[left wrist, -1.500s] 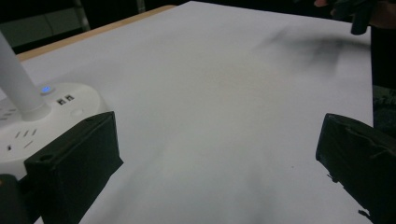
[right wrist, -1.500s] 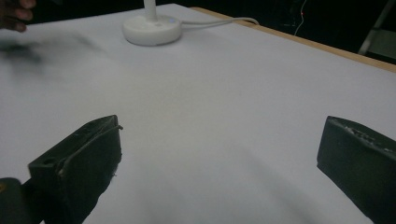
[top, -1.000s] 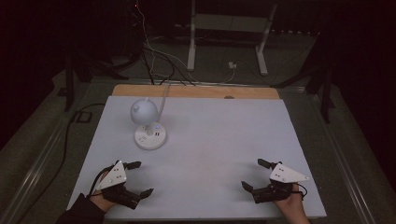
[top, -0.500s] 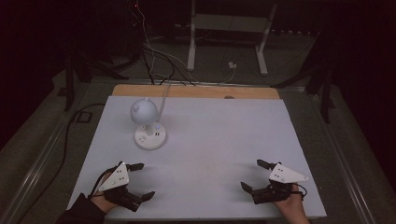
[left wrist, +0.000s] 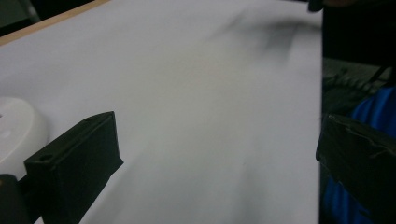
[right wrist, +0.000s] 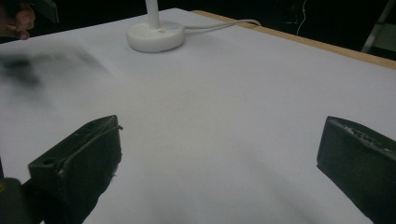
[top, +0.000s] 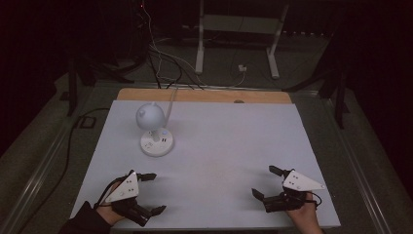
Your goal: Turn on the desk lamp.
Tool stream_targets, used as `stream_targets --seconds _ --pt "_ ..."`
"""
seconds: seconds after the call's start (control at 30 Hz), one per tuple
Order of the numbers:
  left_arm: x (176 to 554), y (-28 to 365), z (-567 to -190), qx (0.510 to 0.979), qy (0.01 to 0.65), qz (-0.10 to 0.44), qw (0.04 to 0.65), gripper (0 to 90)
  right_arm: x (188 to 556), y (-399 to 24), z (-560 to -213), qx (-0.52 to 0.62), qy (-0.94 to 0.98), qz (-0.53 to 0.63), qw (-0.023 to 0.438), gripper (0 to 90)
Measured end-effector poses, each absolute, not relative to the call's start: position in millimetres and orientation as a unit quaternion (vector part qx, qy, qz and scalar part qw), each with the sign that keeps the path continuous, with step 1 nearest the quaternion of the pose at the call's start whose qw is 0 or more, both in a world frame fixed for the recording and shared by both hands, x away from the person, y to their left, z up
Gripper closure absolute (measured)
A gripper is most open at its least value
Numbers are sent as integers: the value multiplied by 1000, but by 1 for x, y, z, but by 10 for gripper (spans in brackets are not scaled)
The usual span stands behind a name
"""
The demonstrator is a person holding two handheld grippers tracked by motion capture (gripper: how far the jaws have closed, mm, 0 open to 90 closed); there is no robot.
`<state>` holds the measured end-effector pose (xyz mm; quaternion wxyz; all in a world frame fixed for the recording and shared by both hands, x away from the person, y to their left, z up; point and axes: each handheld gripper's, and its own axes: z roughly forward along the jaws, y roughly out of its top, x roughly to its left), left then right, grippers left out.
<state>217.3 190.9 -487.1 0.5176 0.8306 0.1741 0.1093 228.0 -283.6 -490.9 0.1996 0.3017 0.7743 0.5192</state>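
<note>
You are at the very start: nothing on the table (top: 224, 161) has been handled yet. Your left gripper (top: 151, 193) rests near the front edge at about seven o'clock, jaws spread wide with nothing between them; your right gripper (top: 267, 183) sits at about five o'clock, likewise spread wide and holding nothing. The desk lamp (top: 156, 131), a white piece with a round base and a globe head, stands at roughly ten o'clock, well apart from both grippers and closer to your left one. From the right gripper view its base (right wrist: 156, 35) sits far ahead with its cord trailing off. The whole reach, approach and contact appear still to be made.
</note>
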Motion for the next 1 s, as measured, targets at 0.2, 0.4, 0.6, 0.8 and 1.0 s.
stream_targets --seconds 0.2,0.4,0.6,0.8,1.0 --pt "218 187 -477 831 167 107 520 3 227 -283 -489 302 770 525 199 0" --pt "222 185 -463 824 162 112 532 3 227 -283 -489 304 767 529 197 0" --pt "229 180 -450 818 163 118 539 3 226 -283 -488 304 764 534 197 0" --pt "240 174 -441 812 176 132 541 3 226 -284 -488 307 763 535 195 0" --pt "253 172 -437 805 207 151 535 3 226 -284 -488 307 761 538 193 0"
